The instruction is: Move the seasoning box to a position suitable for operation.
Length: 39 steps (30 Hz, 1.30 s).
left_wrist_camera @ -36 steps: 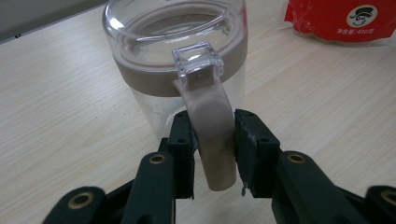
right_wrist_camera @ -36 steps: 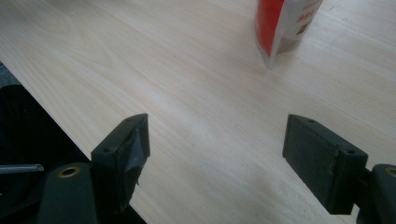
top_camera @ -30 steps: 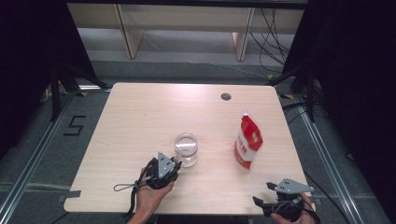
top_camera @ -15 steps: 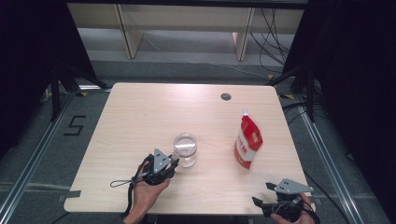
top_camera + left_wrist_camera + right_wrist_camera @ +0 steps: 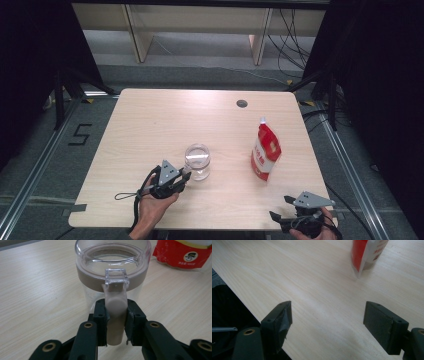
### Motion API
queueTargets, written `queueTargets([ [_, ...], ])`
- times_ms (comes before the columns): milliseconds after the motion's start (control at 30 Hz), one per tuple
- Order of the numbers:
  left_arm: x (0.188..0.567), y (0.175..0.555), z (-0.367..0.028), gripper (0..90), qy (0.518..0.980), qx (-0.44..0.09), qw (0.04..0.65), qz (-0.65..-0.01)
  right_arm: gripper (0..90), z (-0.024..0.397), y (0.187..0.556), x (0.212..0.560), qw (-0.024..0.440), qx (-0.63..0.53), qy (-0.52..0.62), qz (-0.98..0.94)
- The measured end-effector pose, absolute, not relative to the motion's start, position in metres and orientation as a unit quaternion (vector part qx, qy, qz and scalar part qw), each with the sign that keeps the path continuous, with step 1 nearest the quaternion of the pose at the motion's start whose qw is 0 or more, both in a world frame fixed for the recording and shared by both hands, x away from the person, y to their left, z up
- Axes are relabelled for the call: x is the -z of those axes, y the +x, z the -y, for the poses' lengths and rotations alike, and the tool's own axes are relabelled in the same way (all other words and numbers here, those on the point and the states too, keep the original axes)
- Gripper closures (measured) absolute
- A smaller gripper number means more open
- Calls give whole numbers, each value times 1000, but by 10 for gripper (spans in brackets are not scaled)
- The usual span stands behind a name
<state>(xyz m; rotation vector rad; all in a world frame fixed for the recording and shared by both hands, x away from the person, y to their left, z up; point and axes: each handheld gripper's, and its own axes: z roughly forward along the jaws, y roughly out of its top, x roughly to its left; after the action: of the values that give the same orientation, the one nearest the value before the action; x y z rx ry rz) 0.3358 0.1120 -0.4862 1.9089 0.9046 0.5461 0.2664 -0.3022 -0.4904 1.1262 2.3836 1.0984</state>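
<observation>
Left gripper view: left gripper (image 5: pixel 115 322) pinching beige handle (image 5: pixel 115 315) of clear jug (image 5: pixel 112 265) mid-table, jaws just closing; narrow grip, likely tilt or twist if lifted; right gripper (image 5: pixel 328 322) spread wide near red pouch (image 5: pixel 367 255), near table edge

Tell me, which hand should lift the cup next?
The left. Its left gripper already squeezes the cup's handle. The right gripper waits open near the table's front edge, apart from the cup.
</observation>
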Motion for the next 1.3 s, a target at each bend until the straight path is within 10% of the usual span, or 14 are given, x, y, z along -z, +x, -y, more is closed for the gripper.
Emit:
queueTargets([
  [1300, 492, 306, -102, 730, 816, -126, 522, -214, 246, 300, 265, 489, 145, -385, 380, -828],
])
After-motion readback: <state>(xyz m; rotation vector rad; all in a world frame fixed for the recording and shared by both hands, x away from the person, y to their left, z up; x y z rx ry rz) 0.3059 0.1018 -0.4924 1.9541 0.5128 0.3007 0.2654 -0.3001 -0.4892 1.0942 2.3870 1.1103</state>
